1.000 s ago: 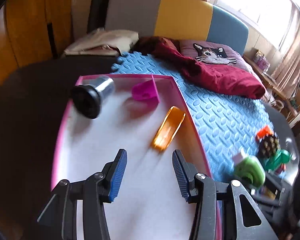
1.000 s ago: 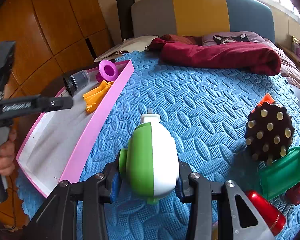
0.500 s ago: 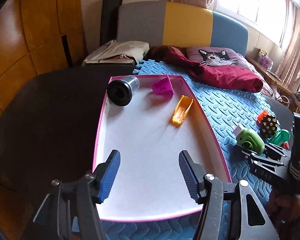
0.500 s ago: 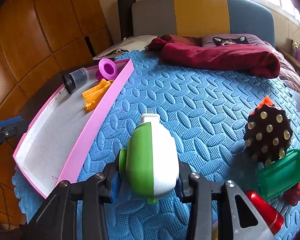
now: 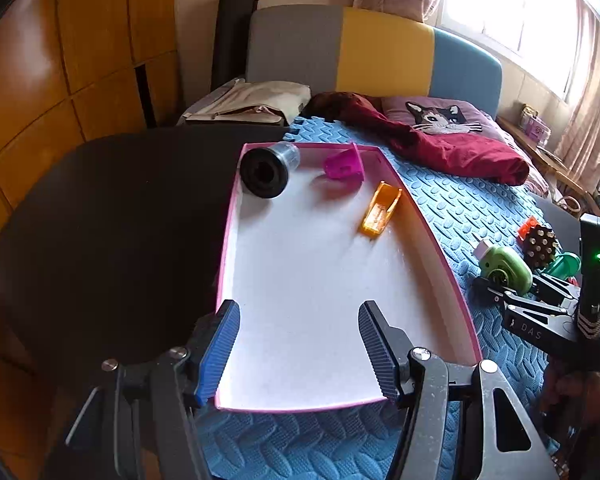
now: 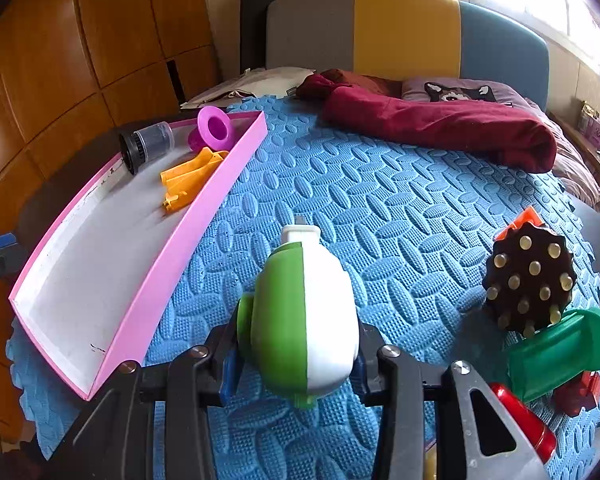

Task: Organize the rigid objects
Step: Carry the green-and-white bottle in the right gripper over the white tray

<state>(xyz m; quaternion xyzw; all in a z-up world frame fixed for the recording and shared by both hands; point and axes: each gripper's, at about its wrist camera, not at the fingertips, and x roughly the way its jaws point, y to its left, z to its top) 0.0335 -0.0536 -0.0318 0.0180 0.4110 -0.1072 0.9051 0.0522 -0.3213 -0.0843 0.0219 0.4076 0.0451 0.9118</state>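
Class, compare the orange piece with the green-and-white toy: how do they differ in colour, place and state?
The orange piece is one colour; the green-and-white toy is two. The orange piece lies inside the pink tray; the toy is over the blue mat. The orange piece lies free; the right tongs grip the toy. Both look like rigid plastic.

A red piece [image 6: 524, 420] sits half hidden behind the right claw's [image 6: 296, 360] frame; a red block [image 6: 580, 394] hides under the green cylinder [image 6: 560, 354].

The left gripper [image 5: 300, 348] hangs over the near end of the pink tray [image 5: 440, 248], its jaws opening with nothing between them. At twelve o'clock in the tray lie a black cylinder [image 5: 266, 170], a magenta piece [image 5: 342, 166] and an orange piece [image 5: 380, 210]. At three o'clock the right gripper [image 5: 512, 286] clasps a green toy [image 5: 504, 268].
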